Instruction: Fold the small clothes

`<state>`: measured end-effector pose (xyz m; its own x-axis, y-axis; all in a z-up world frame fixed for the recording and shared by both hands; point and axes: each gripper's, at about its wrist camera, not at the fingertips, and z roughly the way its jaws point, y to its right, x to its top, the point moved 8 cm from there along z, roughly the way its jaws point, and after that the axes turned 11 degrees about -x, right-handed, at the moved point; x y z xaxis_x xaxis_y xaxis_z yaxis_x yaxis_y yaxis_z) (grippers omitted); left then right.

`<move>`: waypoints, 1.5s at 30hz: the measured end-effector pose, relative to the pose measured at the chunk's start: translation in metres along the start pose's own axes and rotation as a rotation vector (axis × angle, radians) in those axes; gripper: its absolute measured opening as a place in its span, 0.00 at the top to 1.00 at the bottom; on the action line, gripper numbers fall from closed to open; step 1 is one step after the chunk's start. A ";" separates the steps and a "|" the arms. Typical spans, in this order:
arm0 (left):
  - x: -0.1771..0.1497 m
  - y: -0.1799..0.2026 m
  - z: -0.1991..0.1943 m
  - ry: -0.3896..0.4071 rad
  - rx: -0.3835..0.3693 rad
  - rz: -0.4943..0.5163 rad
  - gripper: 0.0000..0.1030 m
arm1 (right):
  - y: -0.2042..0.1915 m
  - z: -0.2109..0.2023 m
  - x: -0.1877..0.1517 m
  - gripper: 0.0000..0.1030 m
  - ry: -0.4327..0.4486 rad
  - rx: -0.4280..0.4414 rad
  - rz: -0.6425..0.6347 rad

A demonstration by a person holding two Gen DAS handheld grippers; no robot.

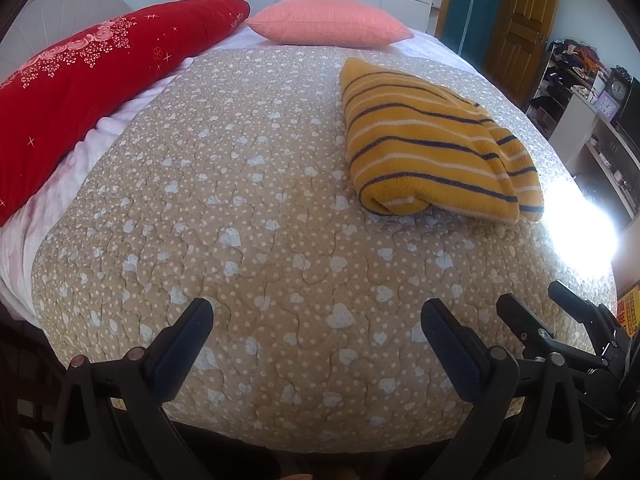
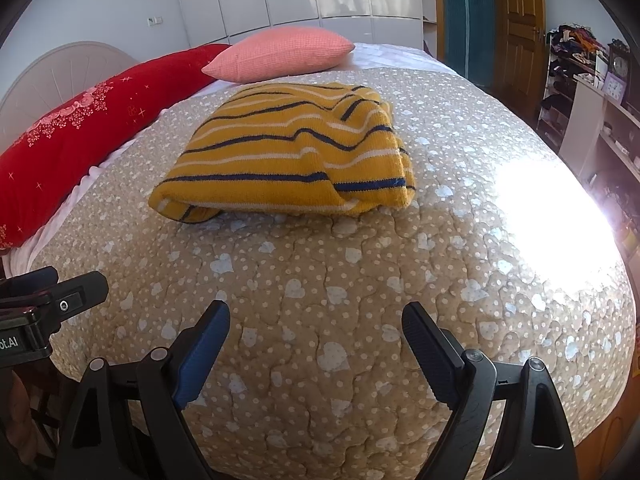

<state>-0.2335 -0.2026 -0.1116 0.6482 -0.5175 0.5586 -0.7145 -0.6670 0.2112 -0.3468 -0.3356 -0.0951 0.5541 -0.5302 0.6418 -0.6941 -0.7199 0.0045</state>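
A yellow knitted sweater (image 1: 432, 140) with dark and white stripes lies folded into a compact bundle on the beige quilt (image 1: 248, 208). It also shows in the right wrist view (image 2: 288, 152), ahead of the fingers. My left gripper (image 1: 316, 320) is open and empty near the quilt's front edge, well short of the sweater. My right gripper (image 2: 316, 322) is open and empty, also near the front edge. The right gripper shows at the lower right of the left wrist view (image 1: 560, 312), and the left gripper's side shows at the left of the right wrist view (image 2: 56, 296).
A red floral bolster (image 1: 92, 80) lies along the left side of the bed and a pink pillow (image 1: 328, 20) at the far end. Shelves with clutter and clocks (image 1: 592, 92) stand to the right. A bright sun patch (image 2: 552, 216) covers the quilt's right edge.
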 end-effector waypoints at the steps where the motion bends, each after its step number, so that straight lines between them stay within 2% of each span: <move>1: 0.000 0.000 0.000 -0.001 0.000 0.000 0.00 | 0.000 0.001 0.000 0.11 -0.001 -0.001 0.000; 29: -0.002 -0.001 0.005 -0.019 -0.018 -0.003 0.00 | 0.001 0.006 -0.002 0.11 -0.008 -0.005 -0.005; 45: -0.004 -0.002 0.010 -0.043 -0.035 -0.011 0.00 | -0.006 0.008 0.011 0.11 0.017 -0.023 -0.050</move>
<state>-0.2321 -0.2039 -0.1223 0.6663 -0.5328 0.5216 -0.7154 -0.6540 0.2458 -0.3328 -0.3413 -0.0945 0.5806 -0.4854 0.6536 -0.6758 -0.7351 0.0544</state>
